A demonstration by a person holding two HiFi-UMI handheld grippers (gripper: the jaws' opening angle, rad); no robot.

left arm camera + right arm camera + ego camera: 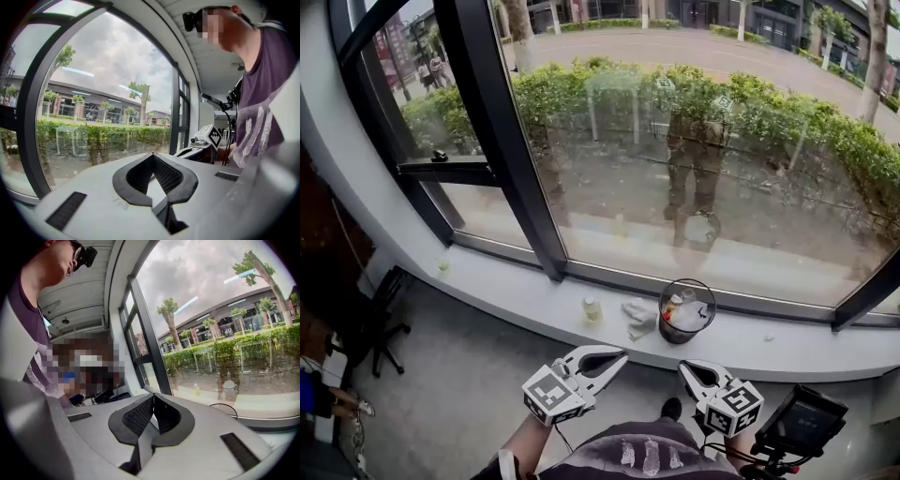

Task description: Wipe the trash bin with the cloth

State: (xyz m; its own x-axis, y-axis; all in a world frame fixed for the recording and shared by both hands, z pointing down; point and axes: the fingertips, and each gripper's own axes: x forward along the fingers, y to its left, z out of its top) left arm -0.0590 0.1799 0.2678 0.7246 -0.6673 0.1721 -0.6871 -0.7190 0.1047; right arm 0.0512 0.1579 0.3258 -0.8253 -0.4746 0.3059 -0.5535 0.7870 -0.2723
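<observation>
The trash bin stands on the white windowsill close to the glass. The crumpled cloth lies just beside it on its left, and a small bottle stands a little further left. The left tool and the right tool are low by the person's body, well apart from the bin, each with its jaws pressed together on nothing. Bare floor lies below the sill's front edge, and the sill runs bare to the right of the bin.
</observation>
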